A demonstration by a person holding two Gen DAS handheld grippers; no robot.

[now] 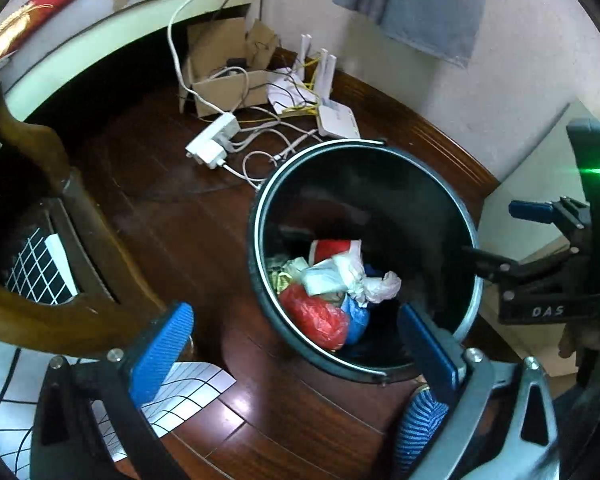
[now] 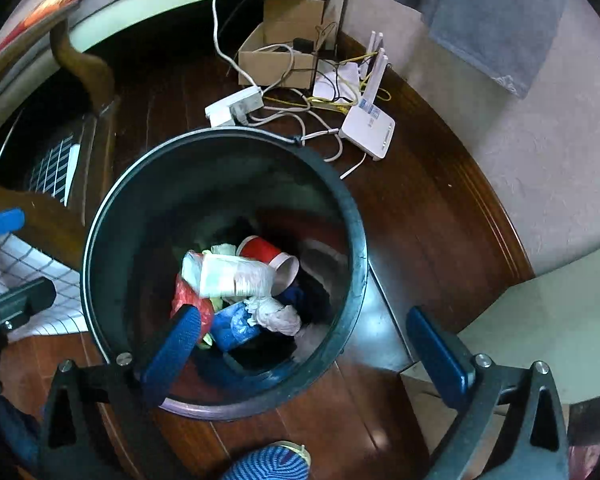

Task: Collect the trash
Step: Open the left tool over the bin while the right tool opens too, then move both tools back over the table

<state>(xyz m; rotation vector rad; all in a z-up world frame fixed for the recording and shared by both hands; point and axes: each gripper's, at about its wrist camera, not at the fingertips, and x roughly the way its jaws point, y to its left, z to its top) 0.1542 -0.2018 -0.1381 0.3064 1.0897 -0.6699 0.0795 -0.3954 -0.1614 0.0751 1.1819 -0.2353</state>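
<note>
Both claws hang over the round black plastic trash bin (image 2: 100, 216), and the trash lies at its bottom, below them. Left gripper (image 1: 296, 344) is spread wide, nothing between its blue pads; right gripper (image 2: 304, 344) likewise gapes empty. Inside the bin: a red paper cup (image 2: 266, 254), white crumpled wrappers (image 2: 228, 276), a red plastic bag (image 1: 316, 316). Both grippers tilt steeply down toward the bin.
</note>
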